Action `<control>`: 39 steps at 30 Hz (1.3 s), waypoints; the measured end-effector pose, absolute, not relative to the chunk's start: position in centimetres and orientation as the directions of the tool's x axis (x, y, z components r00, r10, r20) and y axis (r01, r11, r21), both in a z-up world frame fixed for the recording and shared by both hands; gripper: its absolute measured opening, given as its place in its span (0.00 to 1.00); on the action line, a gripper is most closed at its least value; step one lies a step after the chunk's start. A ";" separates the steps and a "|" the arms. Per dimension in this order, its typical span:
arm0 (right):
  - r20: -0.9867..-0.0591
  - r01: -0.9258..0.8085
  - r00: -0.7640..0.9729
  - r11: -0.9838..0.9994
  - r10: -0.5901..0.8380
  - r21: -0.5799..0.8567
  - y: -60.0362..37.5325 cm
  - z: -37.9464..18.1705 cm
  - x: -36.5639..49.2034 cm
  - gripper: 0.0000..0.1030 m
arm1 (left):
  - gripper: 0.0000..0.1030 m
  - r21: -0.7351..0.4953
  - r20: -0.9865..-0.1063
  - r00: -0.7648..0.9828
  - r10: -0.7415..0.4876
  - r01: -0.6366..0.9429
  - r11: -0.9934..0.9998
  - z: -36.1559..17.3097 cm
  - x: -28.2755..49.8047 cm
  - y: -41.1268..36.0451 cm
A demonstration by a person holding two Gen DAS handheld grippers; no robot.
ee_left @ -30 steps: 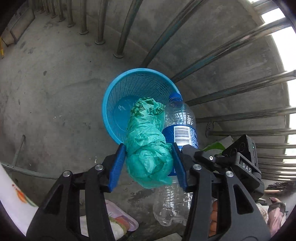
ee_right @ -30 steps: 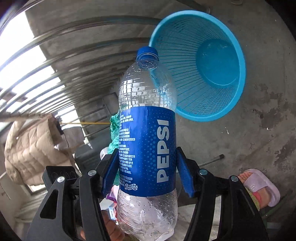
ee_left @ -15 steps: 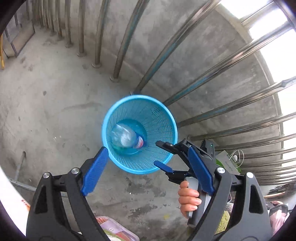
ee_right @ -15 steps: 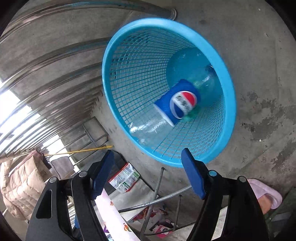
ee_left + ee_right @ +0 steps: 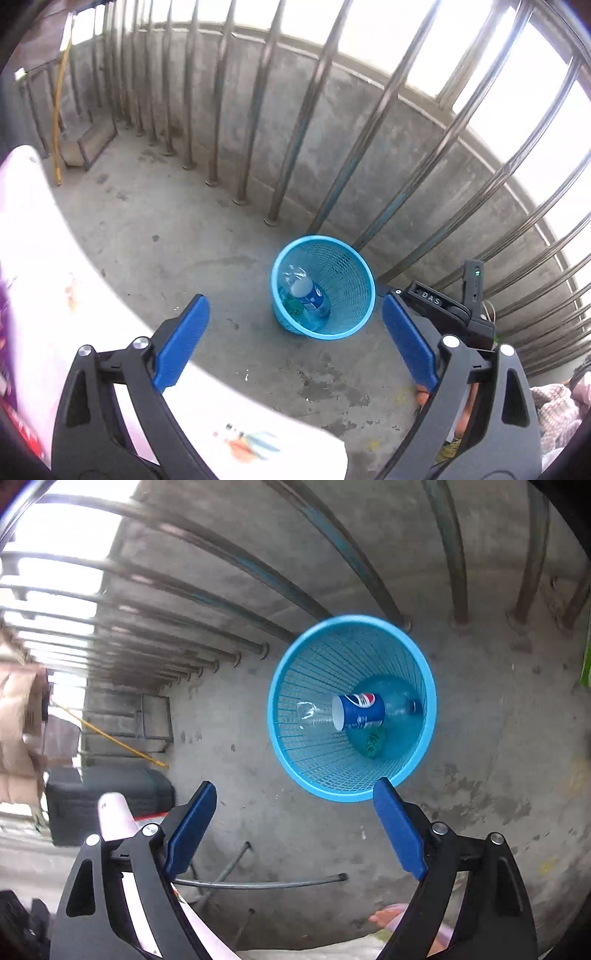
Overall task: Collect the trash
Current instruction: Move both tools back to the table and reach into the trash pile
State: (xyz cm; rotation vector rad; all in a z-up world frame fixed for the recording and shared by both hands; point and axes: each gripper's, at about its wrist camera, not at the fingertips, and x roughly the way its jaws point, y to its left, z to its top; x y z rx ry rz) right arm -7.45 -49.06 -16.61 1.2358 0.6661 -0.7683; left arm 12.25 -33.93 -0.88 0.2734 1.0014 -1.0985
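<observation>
Left wrist view: steel bars [image 5: 258, 110] and a low concrete wall [image 5: 369, 122] fill the upper frame; a white surface [image 5: 55, 280] covers the lower left. The left tongs [image 5: 293, 332] stand apart, holding nothing. Just above them at centre, the blue basket [image 5: 360, 325] sits on the floor [image 5: 166, 229] with a Pepsi bottle [image 5: 308, 295] inside, leaning, long axis upper left to lower right.

Right wrist view: bars arc across the top, a black case [image 5: 110, 794] lies at left. The right tongs [image 5: 295, 806] also gape, empty, well clear of the bottle. The basket rim touches the right finger's tip in frame. Inside, the bottle lies across, cap to the right, above a green wad [image 5: 373, 744].
</observation>
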 end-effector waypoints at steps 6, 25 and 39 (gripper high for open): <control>-0.777 0.769 0.549 0.550 -0.307 0.325 -42.5 -6.1 -1.8 0.94 | 0.91 -0.349 -0.679 0.171 -0.714 0.780 0.519 3.0 12.3 -24.0; -0.567 0.106 0.818 0.943 0.099 0.317 -21.4 4.7 17.9 0.94 | 0.91 -0.355 -0.500 0.667 -0.552 0.424 0.833 6.9 18.3 10.3; -0.675 0.044 0.574 0.806 0.463 0.590 -17.5 -2.3 38.2 0.67 | 0.29 -0.476 -0.702 0.536 -0.470 0.139 0.869 -1.4 35.2 11.7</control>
